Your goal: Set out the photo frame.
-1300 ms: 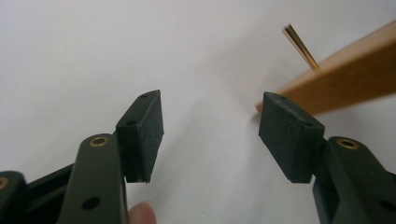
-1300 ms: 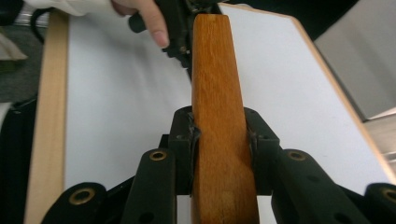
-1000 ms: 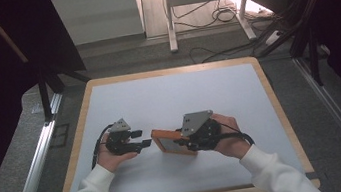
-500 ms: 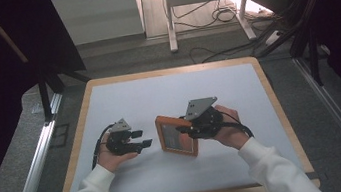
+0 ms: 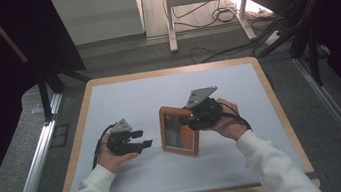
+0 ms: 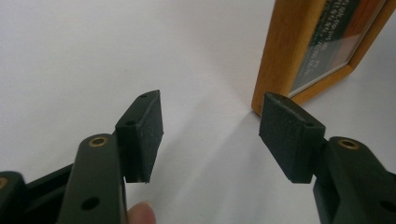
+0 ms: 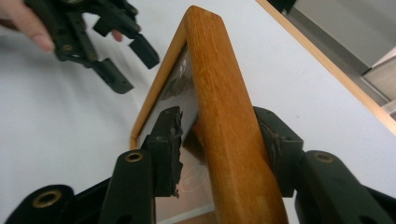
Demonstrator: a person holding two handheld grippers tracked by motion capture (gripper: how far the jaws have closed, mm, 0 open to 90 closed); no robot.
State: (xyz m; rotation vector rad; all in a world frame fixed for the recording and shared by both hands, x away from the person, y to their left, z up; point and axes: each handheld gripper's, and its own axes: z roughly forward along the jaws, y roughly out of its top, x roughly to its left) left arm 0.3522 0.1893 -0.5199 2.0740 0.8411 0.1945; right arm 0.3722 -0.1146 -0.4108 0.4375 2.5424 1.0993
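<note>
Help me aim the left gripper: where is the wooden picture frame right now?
In the high view the wooden picture frame stands tilted near the middle of the table, between the jaws of the right gripper, with the open left gripper just to its left.

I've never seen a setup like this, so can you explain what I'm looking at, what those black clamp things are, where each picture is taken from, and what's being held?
A person sits at a white-topped table and works with two hand-held tools, each with two black jaws. The high view looks down from above the person. The other two pictures come from small cameras riding on each tool, looking along its jaws.

The one thing on the table is a wooden picture frame, standing on its edge. The right gripper has the frame's side between its jaws. They have just been opening and one pad stands slightly off the glass, so the grip looks loosened.

The left gripper waits beside the frame with its jaws wide apart and nothing between them.
</note>
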